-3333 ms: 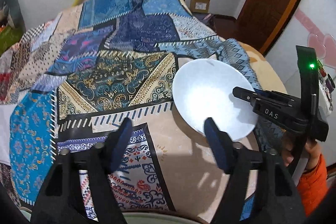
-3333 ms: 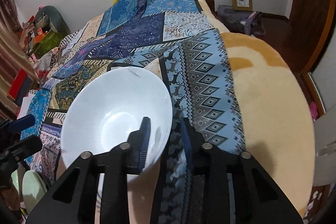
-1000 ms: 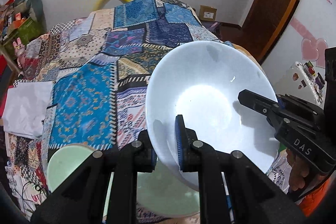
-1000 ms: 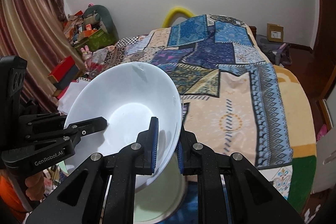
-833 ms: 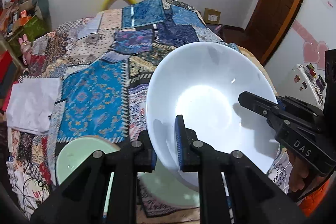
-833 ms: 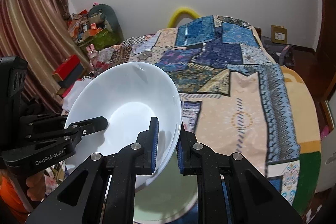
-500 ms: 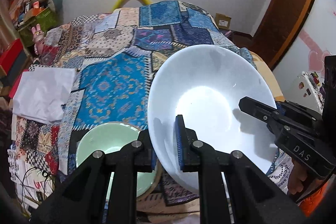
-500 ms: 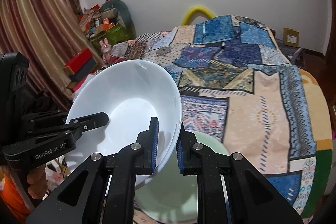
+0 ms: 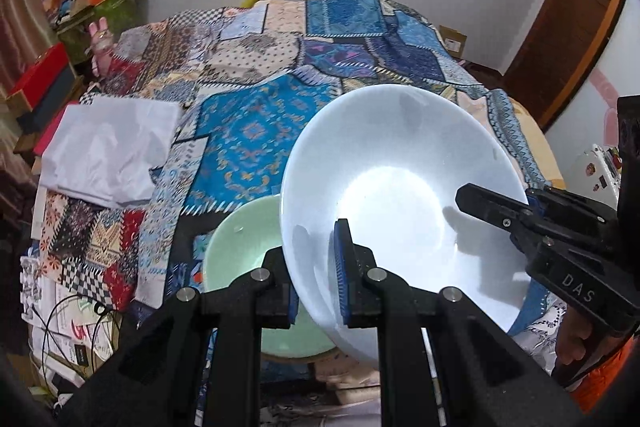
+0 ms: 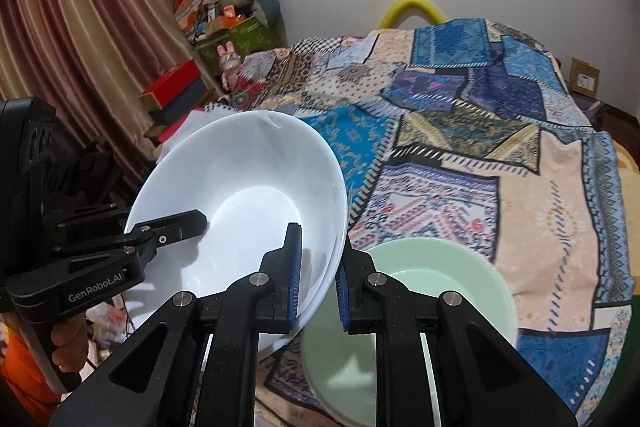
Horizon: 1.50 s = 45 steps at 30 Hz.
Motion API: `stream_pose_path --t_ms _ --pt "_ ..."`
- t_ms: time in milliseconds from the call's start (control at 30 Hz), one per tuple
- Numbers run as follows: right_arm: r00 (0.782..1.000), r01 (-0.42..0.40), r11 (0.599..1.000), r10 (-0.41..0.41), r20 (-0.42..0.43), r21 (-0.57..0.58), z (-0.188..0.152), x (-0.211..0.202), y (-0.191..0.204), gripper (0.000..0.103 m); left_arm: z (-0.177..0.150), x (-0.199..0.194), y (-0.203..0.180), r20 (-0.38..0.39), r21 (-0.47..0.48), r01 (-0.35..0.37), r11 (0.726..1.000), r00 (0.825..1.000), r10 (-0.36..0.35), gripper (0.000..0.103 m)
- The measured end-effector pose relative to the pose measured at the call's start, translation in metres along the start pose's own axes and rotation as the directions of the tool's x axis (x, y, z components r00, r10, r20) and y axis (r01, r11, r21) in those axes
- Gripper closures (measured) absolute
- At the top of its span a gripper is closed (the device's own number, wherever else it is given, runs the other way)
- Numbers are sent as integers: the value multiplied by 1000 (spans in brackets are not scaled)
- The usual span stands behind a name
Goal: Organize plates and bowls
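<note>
A large white bowl hangs in the air above the bed, gripped by its rim on two opposite sides. My left gripper is shut on its near-left rim. On the rim's other side my right gripper is shut as well, and the white bowl tilts between them. The right gripper reaches in from the right in the left wrist view; the left gripper enters from the left in the right wrist view. A pale green bowl sits on the patchwork blanket just below the white one.
The patchwork blanket covers the bed. A white folded cloth lies at its left edge. Boxes and clutter stand by the curtain. Cables and papers lie on the floor. A hand in an orange sleeve holds the right gripper.
Both grippers have carried the white bowl sideways across the bed and slightly down. The green bowl has come further into view beneath it.
</note>
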State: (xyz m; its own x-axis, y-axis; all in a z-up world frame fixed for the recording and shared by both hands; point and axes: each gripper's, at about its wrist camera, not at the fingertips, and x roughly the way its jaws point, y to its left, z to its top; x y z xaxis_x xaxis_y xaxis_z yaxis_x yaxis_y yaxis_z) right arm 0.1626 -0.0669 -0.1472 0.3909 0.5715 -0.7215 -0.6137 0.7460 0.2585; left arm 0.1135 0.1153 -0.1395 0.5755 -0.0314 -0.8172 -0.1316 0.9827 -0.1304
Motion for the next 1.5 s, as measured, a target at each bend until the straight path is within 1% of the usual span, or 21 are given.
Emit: stream_pose_path --t_ms 433,733,967,1067,1300,1400,1500 --pt "993 -53 999 54 -106 7 -15 50 25 89 -27 28 47 -82 -78 -28 997 996 21 89" --pt "983 -62 998 65 -170 25 -25 75 27 89 -38 50 63 -130 -110 -29 993 991 15 89" --pt "980 -60 998 63 -188 20 -28 85 29 89 -39 56 68 -137 -114 -42 993 990 26 89" --pt "980 -40 999 39 -195 -2 -29 87 32 88 -38 59 68 -140 -109 -50 993 990 35 89" --pt "980 -52 999 51 -192 1 -29 84 29 86 -36 62 69 -140 -103 -60 993 989 46 89" --pt "984 -29 1000 28 -178 -6 -28 79 26 86 -35 62 70 -141 -107 -66 992 989 51 89" --pt "985 -39 999 40 -168 9 -29 76 19 86 -34 62 69 -142 -115 -68 991 989 51 89"
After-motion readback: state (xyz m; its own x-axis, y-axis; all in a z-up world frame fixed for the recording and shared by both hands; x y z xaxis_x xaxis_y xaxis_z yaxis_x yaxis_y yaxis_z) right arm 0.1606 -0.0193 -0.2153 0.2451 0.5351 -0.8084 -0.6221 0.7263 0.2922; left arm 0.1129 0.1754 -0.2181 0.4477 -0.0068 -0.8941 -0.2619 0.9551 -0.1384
